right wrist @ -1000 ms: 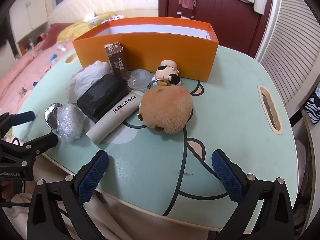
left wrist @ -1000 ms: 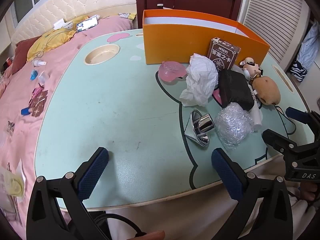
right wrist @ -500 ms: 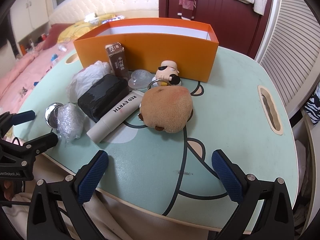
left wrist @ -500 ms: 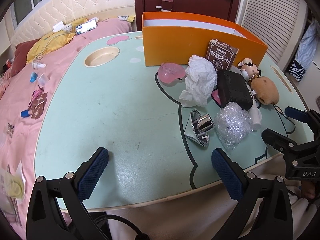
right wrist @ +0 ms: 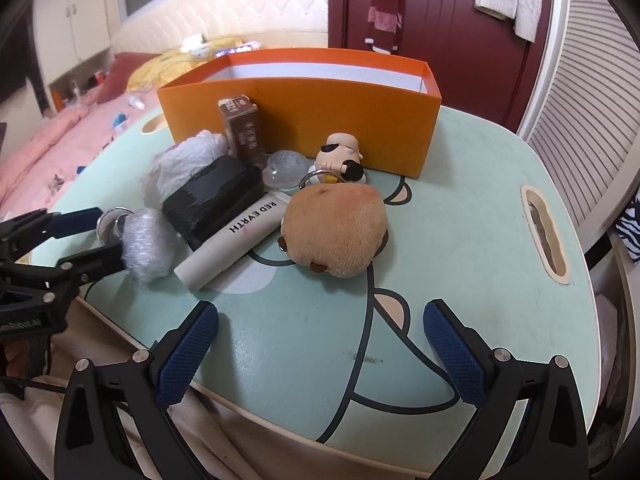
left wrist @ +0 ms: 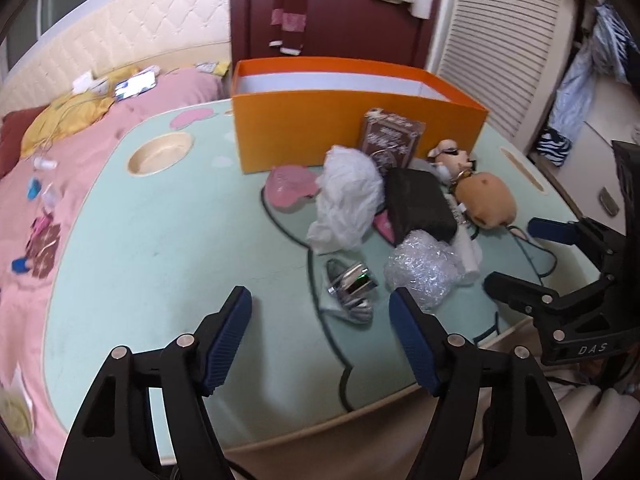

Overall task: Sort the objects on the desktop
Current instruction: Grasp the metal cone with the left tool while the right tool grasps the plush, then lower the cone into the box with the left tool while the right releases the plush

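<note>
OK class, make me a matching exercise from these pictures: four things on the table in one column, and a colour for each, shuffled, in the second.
Things:
1. box
2. plush
3. tube
4. pouch

Colours:
A. black
B. white
C. orange
D. tan

Pairs: 1-C, 2-D, 3-B, 4-A

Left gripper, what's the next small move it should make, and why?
Probably ease the left gripper forward and down over the shiny metal piece. Its jaws stand open and empty, that piece lies nearest, just ahead between the fingers, and the orange box behind the pile looks ready to receive items.
</note>
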The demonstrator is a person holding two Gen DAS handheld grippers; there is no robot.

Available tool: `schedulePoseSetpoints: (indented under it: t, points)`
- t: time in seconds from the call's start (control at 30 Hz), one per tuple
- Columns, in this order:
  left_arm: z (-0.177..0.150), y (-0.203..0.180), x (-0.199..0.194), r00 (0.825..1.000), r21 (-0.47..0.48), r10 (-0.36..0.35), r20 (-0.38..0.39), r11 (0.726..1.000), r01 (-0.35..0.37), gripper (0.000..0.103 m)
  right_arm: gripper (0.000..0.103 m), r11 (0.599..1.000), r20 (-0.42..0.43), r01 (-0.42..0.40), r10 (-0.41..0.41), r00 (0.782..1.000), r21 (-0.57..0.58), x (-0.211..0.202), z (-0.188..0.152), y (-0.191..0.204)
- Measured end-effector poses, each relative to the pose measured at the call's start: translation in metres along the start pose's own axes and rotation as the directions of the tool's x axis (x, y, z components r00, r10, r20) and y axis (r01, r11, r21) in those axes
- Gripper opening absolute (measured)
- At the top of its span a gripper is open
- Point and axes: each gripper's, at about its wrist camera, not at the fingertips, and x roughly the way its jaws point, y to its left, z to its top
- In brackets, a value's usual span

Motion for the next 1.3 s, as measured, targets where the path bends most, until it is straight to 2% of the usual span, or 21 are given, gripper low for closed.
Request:
schedulePoseSetpoints:
  t: [0.03,0.1,0.2,0.27,0.37,0.5,0.57,0.63,0.67,0.73,0.9,1.07,1.13,1.3]
  points:
    - [0.002,-0.001,0.001,1.0,0.006,0.0,0.007,1.0,0.0,0.046,0.103,1.0,0.007,-0.014,0.014,1.0,0.008,0.0,0.0,-0.002]
    - [0.005,-0.002,0.004,1.0,0.017,0.0,0.019,1.0,0.0,0.03,0.103,0.999,0.022,-0.042,0.041,0.999,0.035,-0.002,0.001,-0.008]
    - [0.008,-0.001,0.006,0.999,0.031,-0.022,0.026,0.999,0.021,0.03,0.102,0.994,0.058,-0.066,0.061,0.996,0.087,-0.006,0.002,-0.018]
    - [0.009,0.001,0.003,0.999,0.015,-0.036,0.036,0.999,0.035,0.03,0.093,0.99,0.089,-0.078,0.067,0.994,0.116,-0.01,0.005,-0.025]
    - [0.012,0.01,-0.014,0.994,-0.028,-0.049,0.101,0.998,0.052,0.03,0.09,0.987,0.12,-0.082,0.065,0.991,0.138,-0.012,0.01,-0.029]
    - [0.029,0.021,-0.034,0.986,-0.077,-0.057,0.158,0.995,0.07,0.03,0.086,0.986,0.112,-0.079,0.063,0.992,0.145,-0.002,0.022,-0.026]
    - [0.042,0.022,-0.041,0.982,-0.076,-0.056,0.181,0.995,0.071,0.03,0.072,0.988,0.1,-0.069,0.055,0.993,0.139,0.004,0.027,-0.024]
    - [0.058,0.022,-0.048,0.976,-0.06,-0.057,0.21,0.996,0.071,0.03,0.06,0.99,0.048,-0.054,0.048,0.998,0.128,0.016,0.03,-0.024]
    - [0.066,0.021,-0.049,0.974,-0.051,-0.057,0.221,0.996,0.07,0.03,0.047,0.991,0.051,-0.052,0.046,0.998,0.122,0.017,0.031,-0.025]
    - [0.081,0.02,-0.05,0.97,-0.035,-0.061,0.237,0.997,0.071,0.03,0.043,0.992,0.057,-0.051,0.044,0.997,0.112,0.017,0.033,-0.027]
    - [0.12,0.014,-0.041,0.963,0.0,-0.094,0.254,0.995,0.097,0.03,0.042,0.977,0.099,-0.103,0.086,0.991,0.185,-0.005,0.04,-0.043]
    - [0.155,0.013,-0.011,0.966,-0.005,-0.112,0.231,0.993,0.116,0.03,0.042,0.968,0.242,-0.148,0.097,0.965,0.204,-0.033,0.082,-0.055]
    - [0.167,0.015,0.007,0.974,-0.02,-0.103,0.204,0.994,0.11,0.03,0.042,0.965,0.282,-0.169,0.107,0.953,0.202,-0.033,0.099,-0.057]
    - [0.172,0.022,0.044,0.987,-0.055,-0.098,0.131,0.993,0.106,0.03,0.042,0.969,0.276,-0.161,0.106,0.955,0.186,-0.01,0.113,-0.053]
